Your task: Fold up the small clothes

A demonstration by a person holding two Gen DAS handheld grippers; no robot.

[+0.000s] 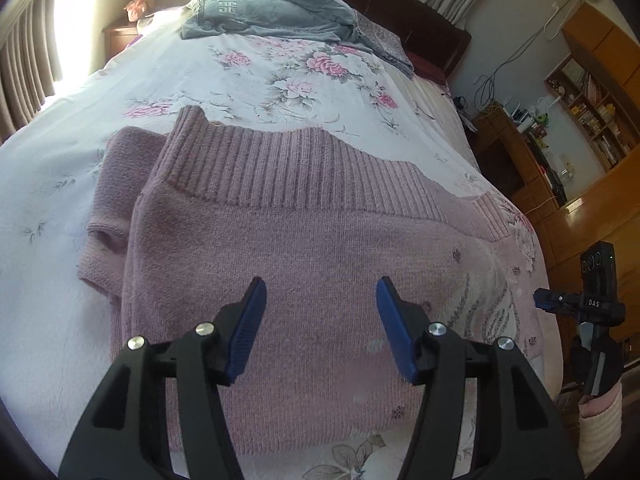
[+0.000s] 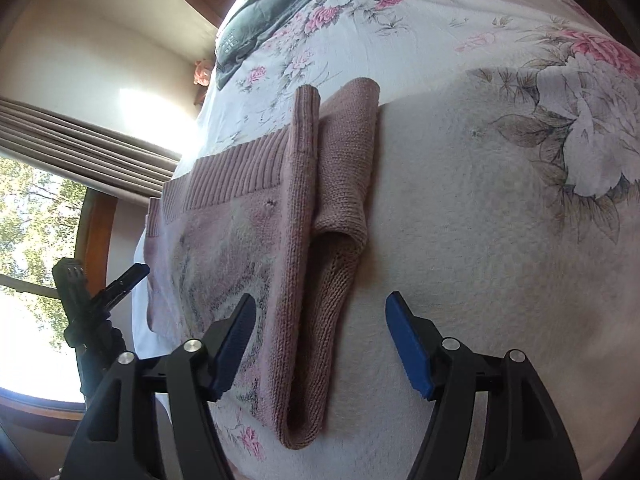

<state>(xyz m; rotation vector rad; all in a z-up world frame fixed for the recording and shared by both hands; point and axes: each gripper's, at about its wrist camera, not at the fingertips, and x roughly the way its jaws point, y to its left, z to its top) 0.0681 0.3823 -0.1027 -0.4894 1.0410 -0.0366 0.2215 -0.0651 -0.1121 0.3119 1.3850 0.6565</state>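
Mauve knit sweater point(image 1: 304, 264) lies flat on the floral bedspread — ribbed hem far, sleeve point(image 2: 340, 184) folded in.

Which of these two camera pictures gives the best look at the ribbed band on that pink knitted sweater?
The left wrist view. The ribbed band of the pink knitted sweater runs nearly the whole width of the picture, facing the camera in even light. The right wrist view shows it sideways and foreshortened, partly washed out by window glare.
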